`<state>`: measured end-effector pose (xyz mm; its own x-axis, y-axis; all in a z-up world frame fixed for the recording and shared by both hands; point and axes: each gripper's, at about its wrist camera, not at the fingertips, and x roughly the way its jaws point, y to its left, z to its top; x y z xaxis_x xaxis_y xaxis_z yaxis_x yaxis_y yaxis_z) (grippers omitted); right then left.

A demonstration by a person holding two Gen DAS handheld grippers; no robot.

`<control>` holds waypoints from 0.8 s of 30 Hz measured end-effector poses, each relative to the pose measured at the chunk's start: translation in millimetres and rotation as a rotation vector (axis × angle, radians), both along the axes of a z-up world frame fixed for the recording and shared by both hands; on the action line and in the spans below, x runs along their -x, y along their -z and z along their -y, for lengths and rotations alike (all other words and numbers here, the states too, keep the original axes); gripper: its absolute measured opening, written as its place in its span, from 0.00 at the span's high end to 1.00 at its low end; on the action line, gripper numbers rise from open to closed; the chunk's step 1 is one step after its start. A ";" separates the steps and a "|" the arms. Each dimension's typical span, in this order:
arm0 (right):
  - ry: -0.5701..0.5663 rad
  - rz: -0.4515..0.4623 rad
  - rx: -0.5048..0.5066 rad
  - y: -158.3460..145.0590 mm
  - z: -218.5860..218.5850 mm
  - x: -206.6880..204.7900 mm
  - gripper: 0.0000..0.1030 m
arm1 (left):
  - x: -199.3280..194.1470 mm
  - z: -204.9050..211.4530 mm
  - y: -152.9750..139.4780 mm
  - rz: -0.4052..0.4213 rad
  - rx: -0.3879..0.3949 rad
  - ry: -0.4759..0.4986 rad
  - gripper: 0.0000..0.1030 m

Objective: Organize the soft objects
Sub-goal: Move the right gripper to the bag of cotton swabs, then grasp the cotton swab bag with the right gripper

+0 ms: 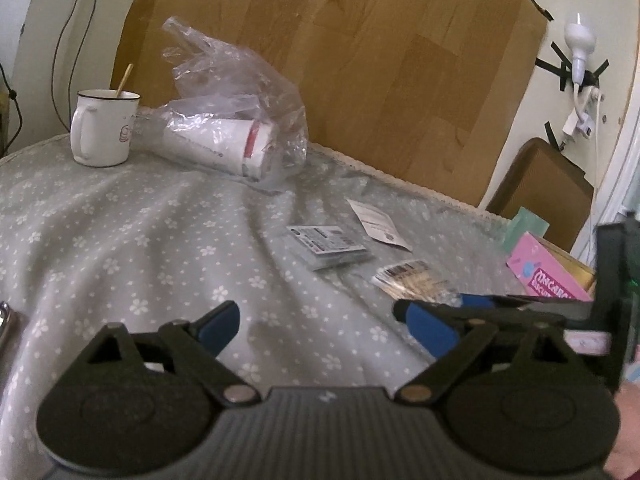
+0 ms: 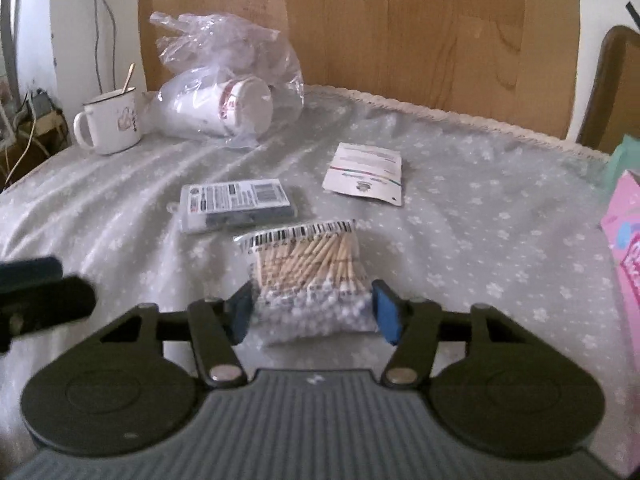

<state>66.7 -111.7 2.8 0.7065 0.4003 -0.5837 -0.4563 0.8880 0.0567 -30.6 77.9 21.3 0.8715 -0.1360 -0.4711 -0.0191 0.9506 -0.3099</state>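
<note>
Left gripper (image 1: 320,320) stands spread wide over bare tablecloth (image 1: 120,240), holding nothing. Plastic bag (image 1: 236,112) at 11 o'clock holds stacked paper cups (image 1: 224,144).

Right gripper (image 2: 312,312) straddles the cotton-swab packet (image 2: 308,280); pad contact unclear, jaws half spread. Risk: the slick film squirts out if squeezed off-centre. Mug (image 2: 112,124) at 10 o'clock holds a stick.

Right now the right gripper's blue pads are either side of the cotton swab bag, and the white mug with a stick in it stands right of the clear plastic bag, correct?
Not quite. The white mug stands left of the clear plastic bag, not right, as the right wrist view shows. The rest holds: the right gripper has its pads either side of the cotton swab bag.
</note>
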 end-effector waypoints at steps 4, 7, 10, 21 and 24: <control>-0.009 -0.002 -0.006 0.1 18.7 16.6 0.41 | -3.0 2.5 1.0 -0.018 -0.013 0.012 0.07; -0.018 0.012 -0.003 1.5 38.5 38.6 0.41 | -3.7 4.8 1.3 -0.027 -0.028 0.019 0.06; -0.028 0.037 0.009 4.2 57.4 62.6 0.41 | -4.3 9.0 1.4 -0.037 -0.055 0.024 0.06; -0.039 0.066 -0.014 9.1 98.1 108.4 0.37 | -5.1 36.8 2.4 -0.062 -0.218 0.078 0.03; -0.036 0.060 -0.015 10.3 95.5 106.0 0.34 | -6.3 36.6 2.4 -0.068 -0.214 0.080 0.03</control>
